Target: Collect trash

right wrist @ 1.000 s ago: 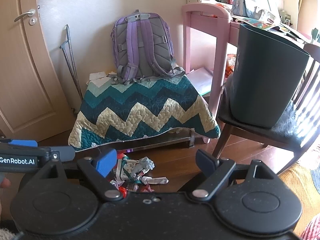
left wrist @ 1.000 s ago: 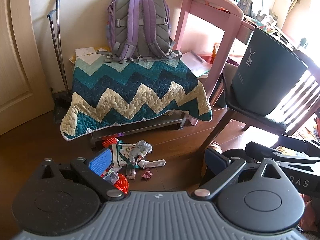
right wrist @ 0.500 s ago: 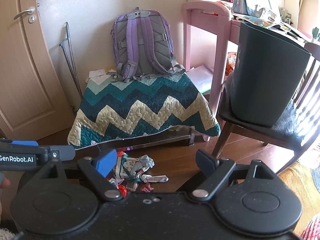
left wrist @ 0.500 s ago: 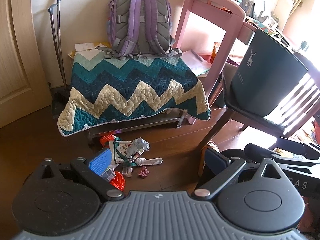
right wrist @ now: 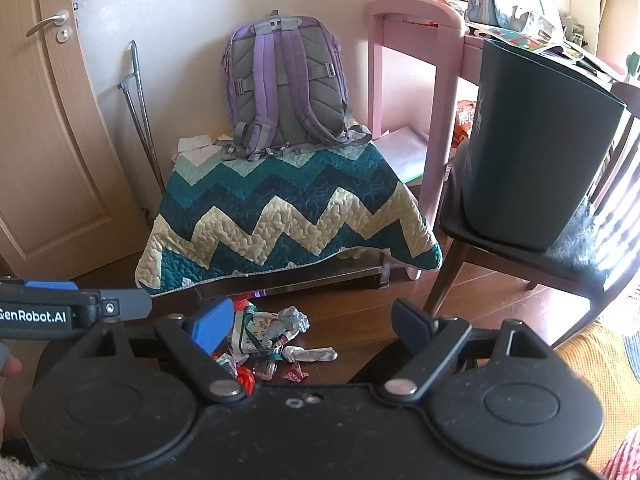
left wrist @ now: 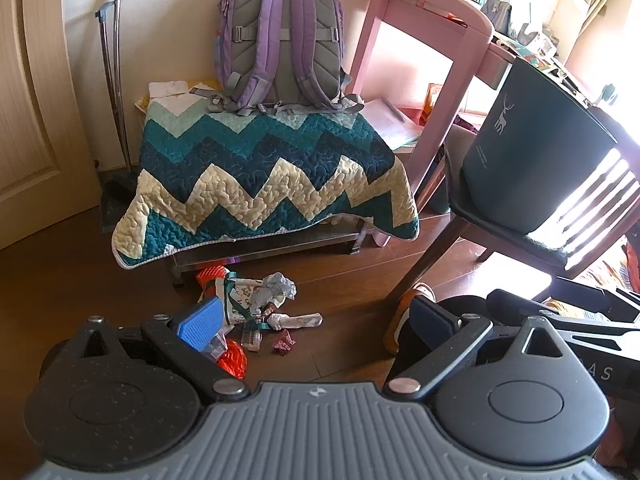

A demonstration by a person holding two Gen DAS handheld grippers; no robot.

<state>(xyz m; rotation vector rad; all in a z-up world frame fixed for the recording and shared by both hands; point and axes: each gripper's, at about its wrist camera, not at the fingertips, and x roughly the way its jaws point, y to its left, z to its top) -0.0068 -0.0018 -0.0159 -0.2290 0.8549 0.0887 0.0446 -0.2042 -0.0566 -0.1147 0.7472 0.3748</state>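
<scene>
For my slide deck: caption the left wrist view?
Open left tool faces floor trash pile below zigzag quilt; dark bin sits on chair.

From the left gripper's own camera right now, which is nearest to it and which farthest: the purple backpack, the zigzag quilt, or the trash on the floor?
1. Trash pile: on the floor just ahead of the open left gripper, toward its left finger.
2. Zigzag quilt: draped behind the trash.
3. Purple backpack: upright on the quilt's far end, by the wall.
</scene>
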